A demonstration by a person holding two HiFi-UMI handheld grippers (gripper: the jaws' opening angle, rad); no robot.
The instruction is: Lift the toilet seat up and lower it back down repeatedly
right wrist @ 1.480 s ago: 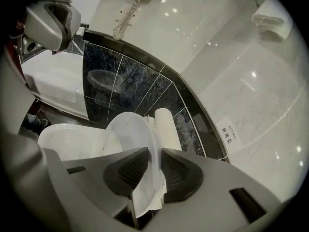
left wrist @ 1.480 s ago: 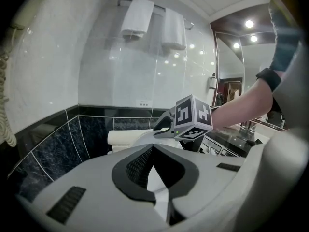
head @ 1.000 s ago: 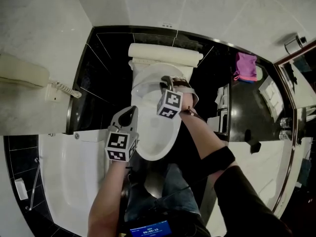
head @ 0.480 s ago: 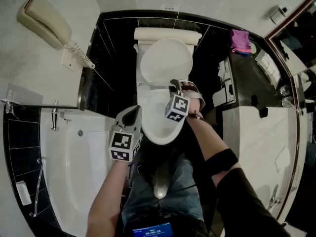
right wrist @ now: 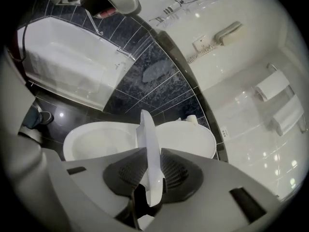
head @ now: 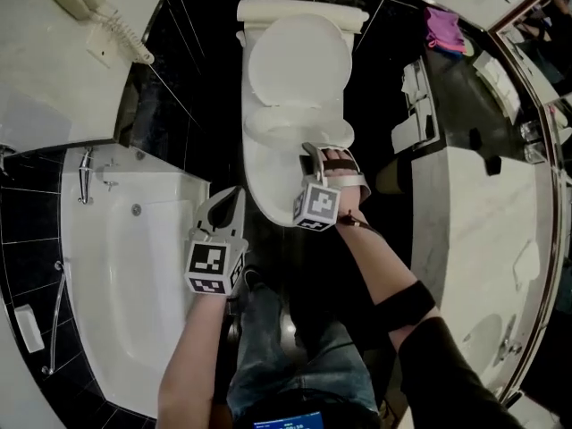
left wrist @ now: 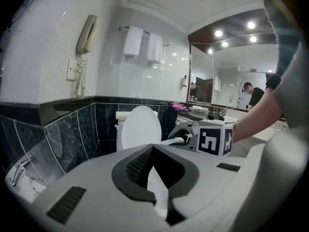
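Right gripper view: right gripper (right wrist: 149,153) has the thin white plastic toilet seat (right wrist: 147,144) edge-on between its fingers (right wrist: 179,170). Both dark ribbed pads sit against the seat's faces. The jaws have just been easing apart a little, yet the rim is gripped between them and runs up past the fingertips.
- Seat stands partly raised. The open white ceramic bowl (right wrist: 94,144) shows at its left, the white oval lid (right wrist: 190,139) at its right.
- Seat surface is glossy, smooth and plain white, with a rounded edge.

Head view: toilet at upper centre of the frame.
- Lid (head: 299,65) is upright against the tank.
- Seat (head: 279,132) shows foreshortened below it, above the bowl (head: 273,195).
- Right gripper (head: 310,156) meets the seat's right front rim.
- Left gripper (head: 234,197) is well apart from the seat, at lower left of the bowl, over the dark floor beside the white bathtub (head: 107,266).

Left gripper view: left gripper (left wrist: 152,151) points toward the toilet. Its fingers (left wrist: 137,166) look drawn together at the tips and grip nothing. Seat rim (left wrist: 169,141) is just visible beside the right gripper's marker cube (left wrist: 215,139), with the lid (left wrist: 141,129) behind.

Markings: black-and-white square markers on both cubes. A small blue screen (head: 288,421) at the bottom edge of the head view carries digits too small to read.

Beige wall telephone (left wrist: 87,33) hangs at upper left.
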